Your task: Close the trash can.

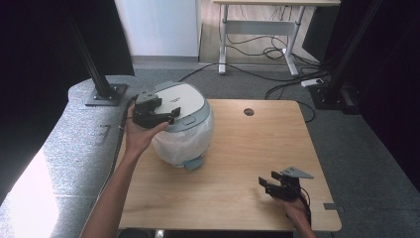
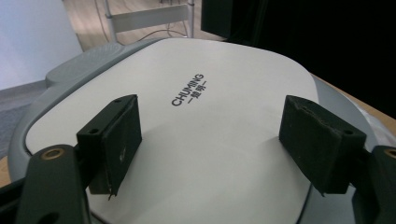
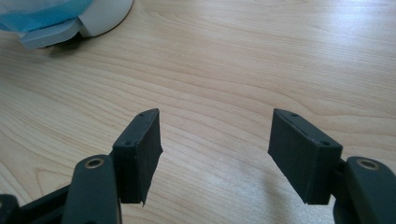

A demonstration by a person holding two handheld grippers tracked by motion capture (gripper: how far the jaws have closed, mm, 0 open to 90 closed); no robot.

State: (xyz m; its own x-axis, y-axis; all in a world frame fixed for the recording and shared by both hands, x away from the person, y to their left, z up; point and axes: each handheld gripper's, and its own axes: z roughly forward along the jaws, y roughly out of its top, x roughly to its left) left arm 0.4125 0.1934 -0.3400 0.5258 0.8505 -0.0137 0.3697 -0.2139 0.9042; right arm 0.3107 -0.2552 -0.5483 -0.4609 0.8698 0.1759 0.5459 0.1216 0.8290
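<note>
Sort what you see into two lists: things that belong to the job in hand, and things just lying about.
Job in hand:
- lidded bin with its white lid
- left gripper, open above the lid

Lying about:
- right gripper, open, resting on the table
- cables on the floor

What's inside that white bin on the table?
A white bag liner shows at the bin sides, under the grey rim. The closed white lid hides any contents. The left gripper hovers above it.

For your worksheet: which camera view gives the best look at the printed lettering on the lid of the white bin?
The left gripper view: the lettering reads CHUMING, large and sharp, on the lid of the bin. In the high view it is a tiny dark mark, unreadable. The right gripper view catches just the bin's base, no lettering.
</note>
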